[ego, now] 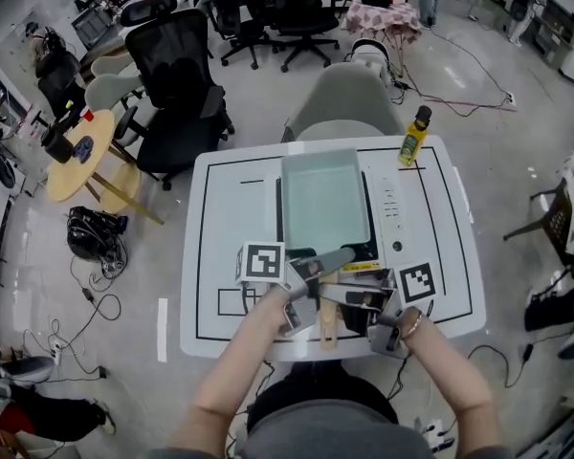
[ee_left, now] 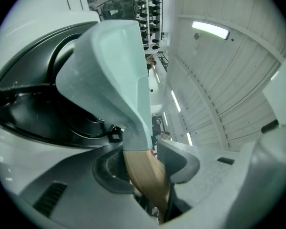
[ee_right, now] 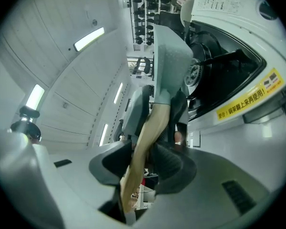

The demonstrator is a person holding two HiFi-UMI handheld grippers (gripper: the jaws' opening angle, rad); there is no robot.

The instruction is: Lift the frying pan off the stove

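Head view, frying pan (ego: 325, 199): pale green and rectangular, sitting square over the stove (ego: 394, 220) in the middle of the counter (ego: 225, 256), its wooden handle (ego: 327, 331) pointing back at the person.
Left gripper view, left claw (ee_left: 143, 163): clamped on the wooden handle (ee_left: 145, 175) just behind the pan's neck, pads pressed on both sides of it.
Right gripper view, right claw (ee_right: 143, 163): also closed on the handle (ee_right: 145, 142), a little further back, jaws fairly wide around the wood.
Pan against burner: in the left gripper view the pan's underside (ee_left: 109, 66) hangs right over the black burner (ee_left: 62, 109); I can't tell whether it has cleared the supports.
Step in hand: by my read, the two-claw grip is made and the lift is at its very start.
Next move: likely straight up with both claws together, keeping the pan level since the weight sits far out from the grip, then clear of the stove.
Around it: a yellow bottle (ego: 414, 137) stands at the counter's far right corner, well apart from the pan; a grey chair (ego: 349, 103) sits beyond the far edge.
In the way: nothing above the pan; only the stove's raised supports could catch its base.
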